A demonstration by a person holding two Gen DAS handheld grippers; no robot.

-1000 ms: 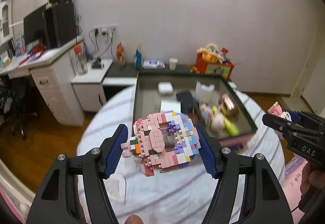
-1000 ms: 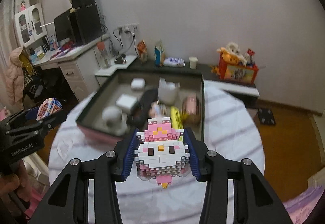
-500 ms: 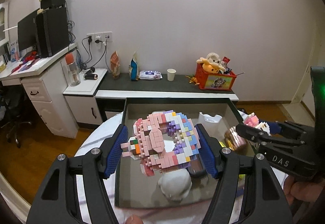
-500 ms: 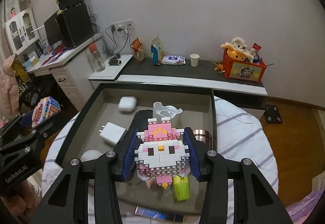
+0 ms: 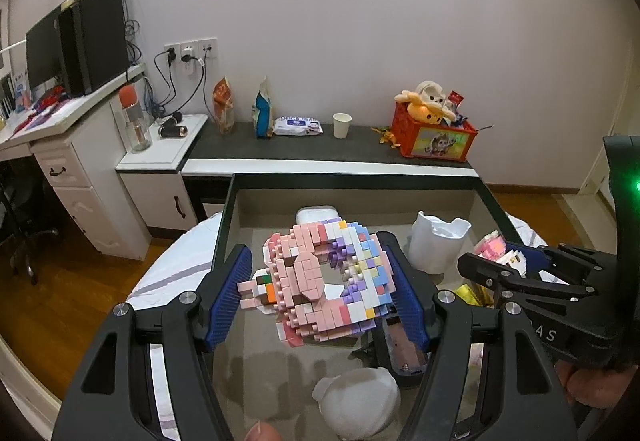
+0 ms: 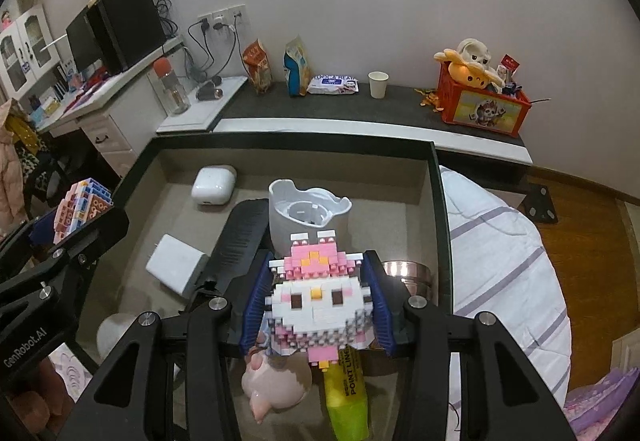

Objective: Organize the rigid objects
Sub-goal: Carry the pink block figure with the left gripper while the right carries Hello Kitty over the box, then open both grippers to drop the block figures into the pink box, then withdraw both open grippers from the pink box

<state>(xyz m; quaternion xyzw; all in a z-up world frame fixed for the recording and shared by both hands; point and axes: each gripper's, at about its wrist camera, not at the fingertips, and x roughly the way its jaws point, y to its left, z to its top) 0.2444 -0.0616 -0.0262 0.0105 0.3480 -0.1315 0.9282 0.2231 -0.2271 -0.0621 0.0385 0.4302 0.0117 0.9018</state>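
My left gripper (image 5: 320,295) is shut on a pink and pastel brick ring model (image 5: 312,281) and holds it above the near left part of the dark-rimmed box (image 5: 352,177). My right gripper (image 6: 318,305) is shut on a white and pink brick cat figure (image 6: 320,305) and holds it above the box's (image 6: 288,139) near middle. Each gripper shows at the side of the other's view, the right one (image 5: 516,261) and the left one (image 6: 76,209).
In the box lie a white earbud case (image 6: 213,185), a white cup (image 6: 306,215), a white charger (image 6: 176,267), a black comb (image 6: 240,237), a metal tin (image 6: 408,273), a yellow-green marker (image 6: 346,393), a pink figurine (image 6: 276,385) and a white round toy (image 5: 358,401). The box stands on a striped bedcover (image 6: 500,261).
Both grippers have moved forward with their brick models, from in front of the box to over its inside. Both stay shut.
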